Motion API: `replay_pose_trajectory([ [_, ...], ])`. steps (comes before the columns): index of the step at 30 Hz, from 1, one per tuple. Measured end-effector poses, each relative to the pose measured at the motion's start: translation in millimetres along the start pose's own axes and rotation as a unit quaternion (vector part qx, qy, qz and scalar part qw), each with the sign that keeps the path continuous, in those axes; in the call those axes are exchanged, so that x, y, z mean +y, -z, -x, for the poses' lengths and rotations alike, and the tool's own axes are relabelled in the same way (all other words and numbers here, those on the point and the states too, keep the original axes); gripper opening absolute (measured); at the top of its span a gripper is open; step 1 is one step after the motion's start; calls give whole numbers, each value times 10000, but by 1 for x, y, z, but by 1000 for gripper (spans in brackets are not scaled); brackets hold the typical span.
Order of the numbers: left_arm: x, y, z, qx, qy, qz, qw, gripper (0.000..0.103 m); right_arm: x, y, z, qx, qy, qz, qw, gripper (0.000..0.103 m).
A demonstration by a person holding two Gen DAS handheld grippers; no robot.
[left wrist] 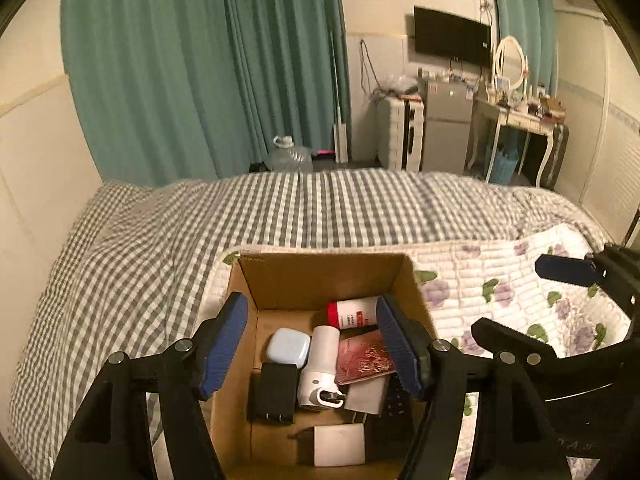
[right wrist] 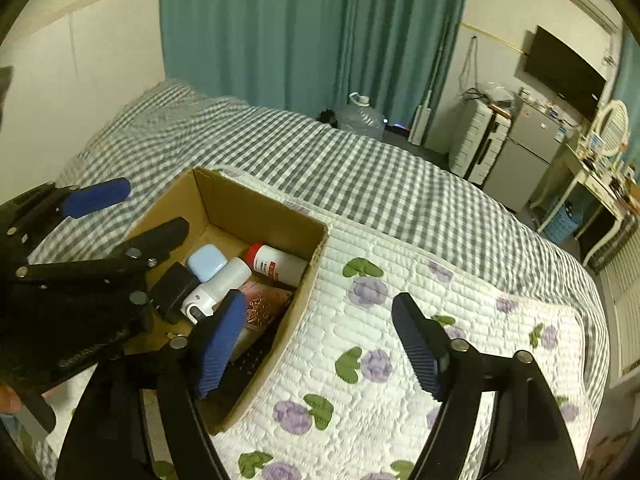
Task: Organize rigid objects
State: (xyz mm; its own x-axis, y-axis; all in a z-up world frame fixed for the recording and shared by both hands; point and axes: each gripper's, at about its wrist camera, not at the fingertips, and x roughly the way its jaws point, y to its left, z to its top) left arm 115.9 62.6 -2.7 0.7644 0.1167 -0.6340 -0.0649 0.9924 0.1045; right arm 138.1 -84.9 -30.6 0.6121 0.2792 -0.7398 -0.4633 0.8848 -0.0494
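A cardboard box stands on the floral quilt. In it lie a white bottle with a red cap, a pale blue case, a white handheld device, a black charger, a red booklet and a white card. My left gripper is open and empty above the box. My right gripper is open and empty, over the box's right wall and the quilt. The left gripper also shows in the right wrist view.
The quilt lies on a bed with a grey checked cover. Beyond the bed are green curtains, a water jug, a white suitcase, a small fridge and a dressing table.
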Motion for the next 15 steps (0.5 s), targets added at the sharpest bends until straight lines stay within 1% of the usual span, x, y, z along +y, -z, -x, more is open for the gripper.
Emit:
replay_pose_trajectory([
  [1,-1,1,7,-40,4,44,10000,71,-1,2,5,-35,-9,-61,10000,83],
  [3,-4,3,18,-77,-38,42,10000,72,-5,8,16,-127,15,-192,9997,87],
  [5,-6,7,27,-112,-98,13,9999,72,-8,15,29,-202,83,-284,9994,88],
  [8,-6,11,43,-278,-152,92,9995,72,-13,22,47,-356,172,-431,9983,91],
  [10,-6,16,57,-548,-335,23,9979,72,-17,27,65,-576,227,-579,9964,94],
  [11,-8,20,67,-803,-565,-33,9952,72,-19,29,74,-706,265,-647,9951,96],
  [12,-10,23,72,-964,-708,-29,9928,72,-20,31,79,-809,290,-679,9940,99],
  [13,-10,26,79,-1099,-711,5,9914,72,-20,36,87,-965,358,-708,9922,103],
  [15,-8,32,91,-1212,-471,220,9913,72,-20,42,95,-1093,413,-730,9905,103],
])
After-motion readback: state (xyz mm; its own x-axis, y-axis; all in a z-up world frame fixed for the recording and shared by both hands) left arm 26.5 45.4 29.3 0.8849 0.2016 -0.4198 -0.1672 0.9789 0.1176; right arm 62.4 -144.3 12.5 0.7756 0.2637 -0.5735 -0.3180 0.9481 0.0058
